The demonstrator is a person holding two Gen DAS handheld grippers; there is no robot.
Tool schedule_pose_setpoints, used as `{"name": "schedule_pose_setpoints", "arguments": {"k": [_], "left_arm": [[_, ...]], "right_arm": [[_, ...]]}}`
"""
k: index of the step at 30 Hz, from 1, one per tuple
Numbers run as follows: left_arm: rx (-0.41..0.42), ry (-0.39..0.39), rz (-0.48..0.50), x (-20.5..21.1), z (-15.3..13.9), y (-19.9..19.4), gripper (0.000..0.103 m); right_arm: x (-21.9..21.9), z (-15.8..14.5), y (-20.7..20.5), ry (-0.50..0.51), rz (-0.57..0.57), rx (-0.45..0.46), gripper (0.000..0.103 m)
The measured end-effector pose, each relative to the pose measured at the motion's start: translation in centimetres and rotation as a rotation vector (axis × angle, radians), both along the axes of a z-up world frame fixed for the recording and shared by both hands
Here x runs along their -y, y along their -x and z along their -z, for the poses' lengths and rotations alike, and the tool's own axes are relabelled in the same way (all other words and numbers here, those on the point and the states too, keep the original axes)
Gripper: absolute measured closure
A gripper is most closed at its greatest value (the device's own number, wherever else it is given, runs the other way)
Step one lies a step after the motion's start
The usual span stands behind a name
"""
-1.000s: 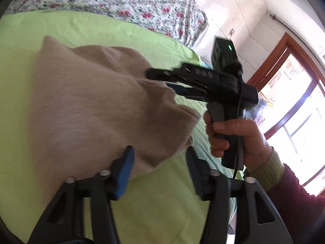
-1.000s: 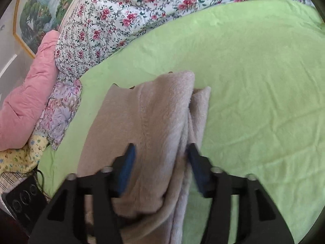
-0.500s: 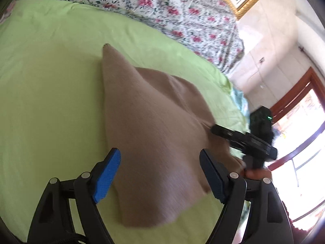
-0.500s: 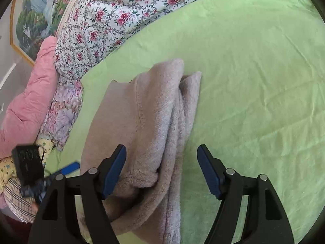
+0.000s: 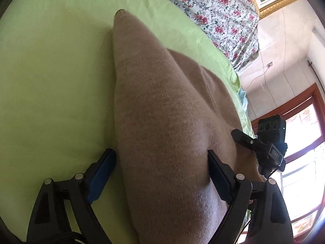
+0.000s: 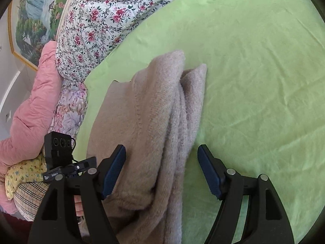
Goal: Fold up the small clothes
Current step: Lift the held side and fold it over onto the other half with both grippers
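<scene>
Left wrist view: beige garment (image 5: 162,122) folded on the green bedsheet (image 5: 50,81), window at right
Right wrist view alone shows pink pillow (image 6: 30,109); left gripper (image 5: 160,160) and right gripper (image 6: 161,158) both wide, jaws just opened, straddling the garment's near end without pinching

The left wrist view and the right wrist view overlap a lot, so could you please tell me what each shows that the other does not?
Only the left wrist view shows the wood-framed window and a wall socket. Only the right wrist view shows the pink quilt, a yellow printed cloth and the garment's bunched folds. Both show the beige knit garment on the green sheet, the floral quilt, a gilt-framed painting, and each view's own gripper straddling the garment, jaws open.
</scene>
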State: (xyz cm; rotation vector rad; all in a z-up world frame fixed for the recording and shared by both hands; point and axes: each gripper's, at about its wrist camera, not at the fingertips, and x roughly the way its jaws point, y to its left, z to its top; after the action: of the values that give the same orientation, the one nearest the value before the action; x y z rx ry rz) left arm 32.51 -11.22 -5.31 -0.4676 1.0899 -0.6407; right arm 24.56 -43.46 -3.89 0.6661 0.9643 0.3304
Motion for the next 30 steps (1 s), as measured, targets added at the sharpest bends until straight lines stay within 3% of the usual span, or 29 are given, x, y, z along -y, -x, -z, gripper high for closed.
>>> {"name": "schedule_pose_setpoints", "arguments": {"k": [1,3,4,5,10,15,20,25,30], "left_arm": [[0.001,0.018,0.017,0.3,0.1,-0.2,0.029],[-0.013,0.034,0.021,0.6,0.6,-0.8,0.034],[-0.009,0.038,0.022,0.6,0.5,-0.9,0.038],[-0.001,0.036,0.024,0.5,0.4,-0.7,0.043],[0.031,0.074,0.029,-0.9,-1.4,1.2,0.053],[0.106,0.088,0.012,-5.1,-5.0,5.0,0.053],[0.153,0.056,-0.040,-11.8,-7.4,9.9,0.053],[0.181,0.015,-0.104,-17.4,-7.4,13.4,0.053],[0.153,0.016,-0.155,-20.4,-5.0,14.3,0.053]], "right_arm": [[-0.3,0.1,-0.2,0.003,-0.010,-0.002,0.029],[-0.8,0.2,-0.5,0.009,-0.031,-0.013,0.030],[-1.1,0.3,-0.7,0.008,-0.042,-0.021,0.037],[-1.3,0.4,-0.8,-0.007,-0.051,-0.034,0.055],[-2.6,-0.9,0.2,0.005,-0.047,-0.014,0.069],[-6.7,-3.0,2.1,-0.001,-0.108,0.040,0.071],[-12.6,-3.0,2.9,-0.085,-0.201,0.096,0.071],[-18.7,-1.6,2.6,-0.141,-0.297,0.102,0.071],[-22.5,-0.5,2.1,-0.121,-0.345,0.078,0.071]]}}
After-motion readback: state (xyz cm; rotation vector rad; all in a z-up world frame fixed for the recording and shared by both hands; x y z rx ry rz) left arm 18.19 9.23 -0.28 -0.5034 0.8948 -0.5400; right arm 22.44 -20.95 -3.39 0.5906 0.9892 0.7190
